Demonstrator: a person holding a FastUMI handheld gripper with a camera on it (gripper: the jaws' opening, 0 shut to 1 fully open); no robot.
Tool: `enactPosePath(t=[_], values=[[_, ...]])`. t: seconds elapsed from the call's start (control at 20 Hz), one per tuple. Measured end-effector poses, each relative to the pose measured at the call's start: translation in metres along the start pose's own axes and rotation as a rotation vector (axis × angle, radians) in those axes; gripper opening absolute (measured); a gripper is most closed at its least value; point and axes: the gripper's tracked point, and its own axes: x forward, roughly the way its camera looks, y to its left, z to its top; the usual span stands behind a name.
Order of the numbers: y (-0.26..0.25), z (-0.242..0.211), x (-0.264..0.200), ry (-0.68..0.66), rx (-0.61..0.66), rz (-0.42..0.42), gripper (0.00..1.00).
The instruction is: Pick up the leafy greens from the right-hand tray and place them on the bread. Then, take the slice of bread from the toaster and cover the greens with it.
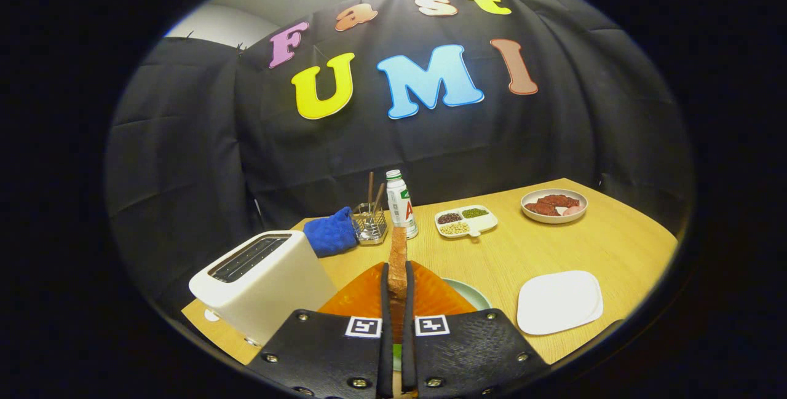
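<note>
A golden-brown toasted slice of bread (398,260) is held edge-on and upright between the two fingers of the gripper (397,291), which are pinched against its flat faces with only the slice's thickness between them. The slice is carried in the air, to the right of the white slot toaster (264,279) and above a pale green round plate (474,292), whose rim is seen beside the fingers. A scrap of green (397,351), judged to be the leafy greens, is glimpsed low between the fingers, over the plate; whether it rests on bread there cannot be told.

The slice is judged light, stiff and dry, yet brittle: it can be expected to crumble or snap under a hard squeeze and to swing if gripped at one corner. A hold near the middle of one edge, with the pressure spread over the faces, seems safest.

Right of the toaster and beyond the green plate, a square white plate (558,300) lies bare on the light wooden table (615,245). Behind the toaster stand a blue cloth (331,234), a wire holder with wooden sticks (371,222) and a white bottle with a green cap (401,203); farther right lie a white divided dish of beans (465,221) and a round bowl of red meat (554,205). Only the toaster stands close to the slice.
</note>
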Motion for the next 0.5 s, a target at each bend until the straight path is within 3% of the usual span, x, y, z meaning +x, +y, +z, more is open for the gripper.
enactPosePath(t=[0.2,0.35,0.5], values=[[0.012,-0.019,0.003,0.028,0.060,0.100,0.05],[0.008,-0.034,0.009,0.043,0.085,0.111,0.06],[0.007,-0.043,0.011,0.061,0.185,0.179,0.06]])
